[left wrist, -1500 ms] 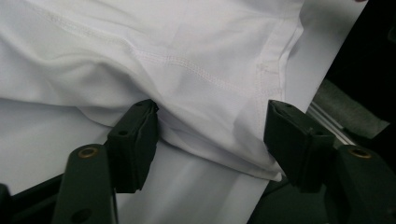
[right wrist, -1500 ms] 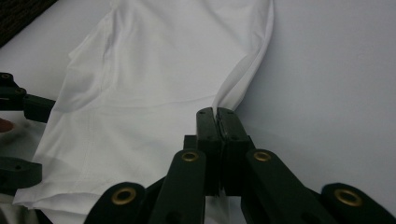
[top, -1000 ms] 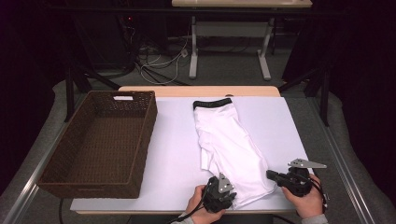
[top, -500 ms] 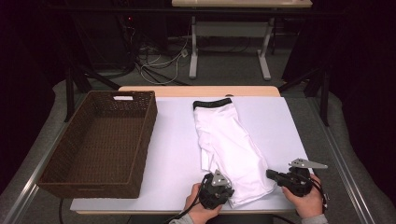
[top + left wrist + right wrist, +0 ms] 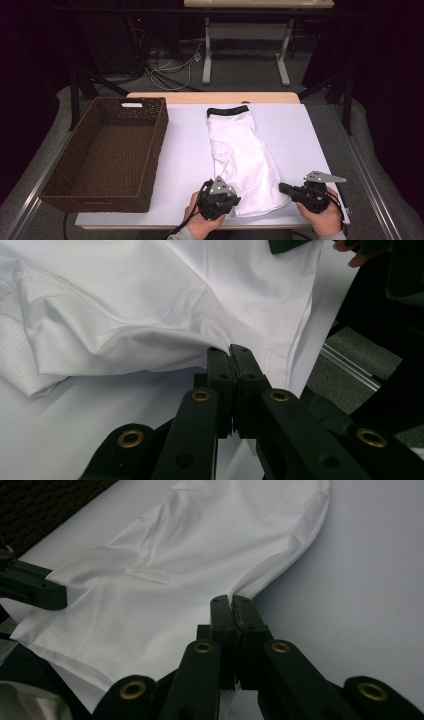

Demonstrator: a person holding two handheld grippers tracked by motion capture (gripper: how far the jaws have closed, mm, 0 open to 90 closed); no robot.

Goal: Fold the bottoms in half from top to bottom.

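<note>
White shorts (image 5: 240, 155) with a black waistband (image 5: 227, 110) lie lengthwise on the white table (image 5: 185, 150), waistband at the far end. My left gripper (image 5: 235, 200) is at the near left corner of the cloth, jaws shut on a fold of the hem (image 5: 200, 335). My right gripper (image 5: 283, 188) is at the near right corner, shut on the cloth's edge (image 5: 260, 580). In the right gripper view the left gripper (image 5: 30, 587) shows at the left, against the hem.
A brown wicker basket (image 5: 70, 165) stands on the left part of the table, with nothing in it. The table's near edge (image 5: 150, 220) runs just under both hands. Behind the table are dark floor, cables (image 5: 170, 65) and another table's legs (image 5: 206, 55).
The left gripper has shifted a little left and risen, taking the near left corner of the shorts with it. The right gripper has stayed where it was.
</note>
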